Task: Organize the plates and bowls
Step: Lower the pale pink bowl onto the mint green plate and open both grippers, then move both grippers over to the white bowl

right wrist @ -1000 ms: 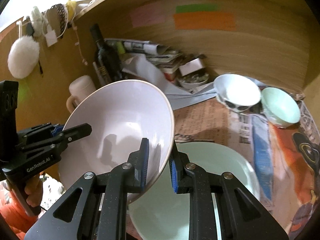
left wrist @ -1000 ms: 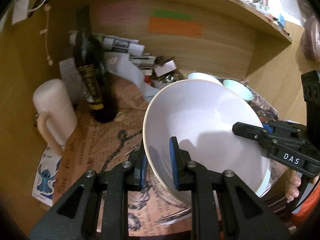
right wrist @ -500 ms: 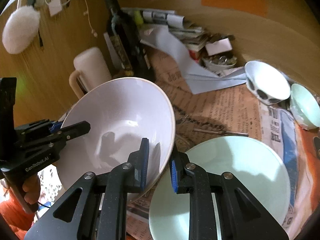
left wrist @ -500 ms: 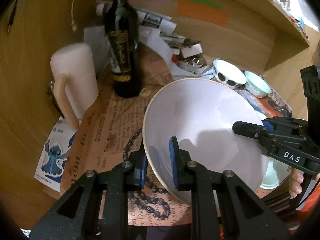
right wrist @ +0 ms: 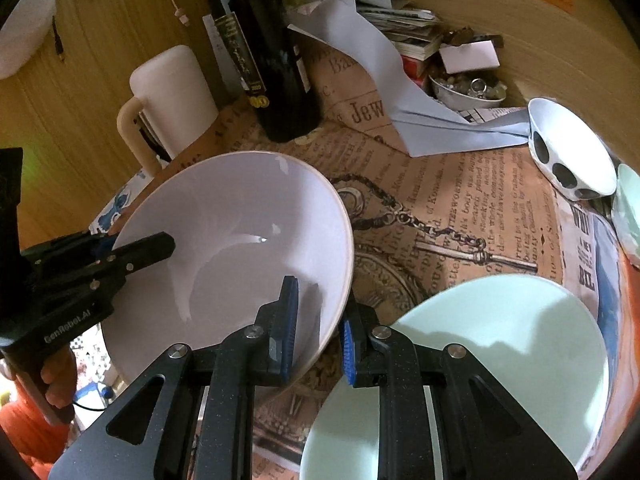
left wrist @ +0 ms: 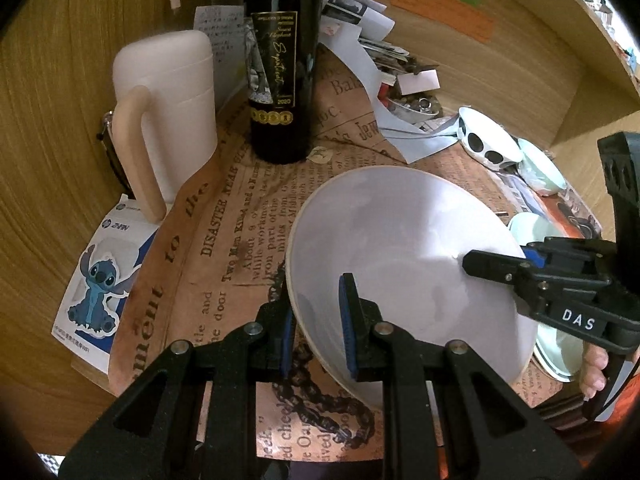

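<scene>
Over newspaper (left wrist: 224, 240) | left gripper (left wrist: 316, 322) – right gripper (right wrist: 318, 330) | both clamping white bowl (left wrist: 400, 256) rim

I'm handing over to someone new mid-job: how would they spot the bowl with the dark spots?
Start at the dark wine bottle standing at the back of the newspaper-covered table. Follow the pale blue paper rightward to its end: the spotted bowl sits there, tilted. It alone has black ovals on its white outside.
</scene>
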